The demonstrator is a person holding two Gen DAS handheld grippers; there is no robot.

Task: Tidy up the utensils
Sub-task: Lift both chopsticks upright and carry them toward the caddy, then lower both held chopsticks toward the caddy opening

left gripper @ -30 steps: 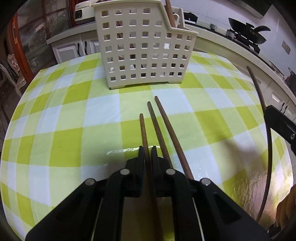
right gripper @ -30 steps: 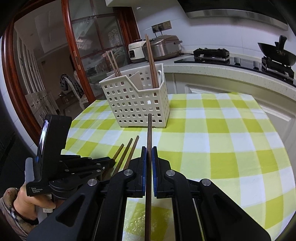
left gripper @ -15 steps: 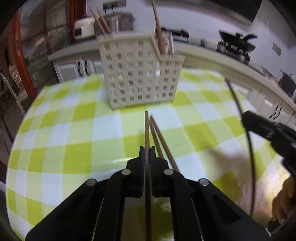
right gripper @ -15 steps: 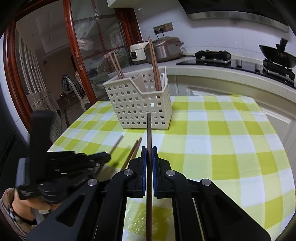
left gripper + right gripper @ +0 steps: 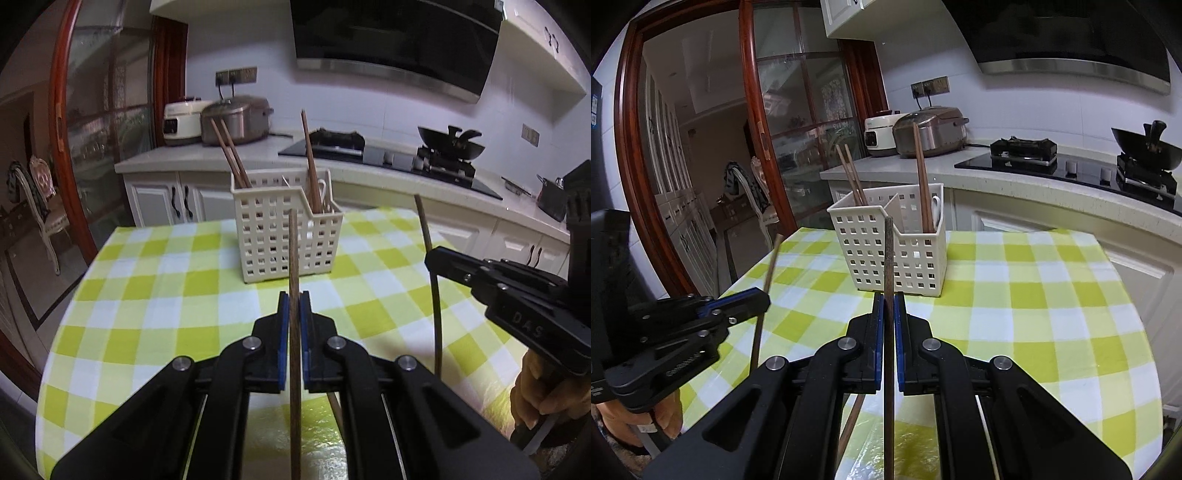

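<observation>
I hold one wooden chopstick (image 5: 293,295) clenched in the left gripper (image 5: 294,306) and another (image 5: 888,295) in the right gripper (image 5: 888,308), each pointing lengthwise up-frame at the white utensil basket (image 5: 284,236) centre frame, neither arm clearly nearer.

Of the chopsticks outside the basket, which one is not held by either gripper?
The chopstick still lying on the checked tablecloth, glimpsed under the right gripper at. The other two are each clamped and lifted, pointing toward the white basket.
</observation>
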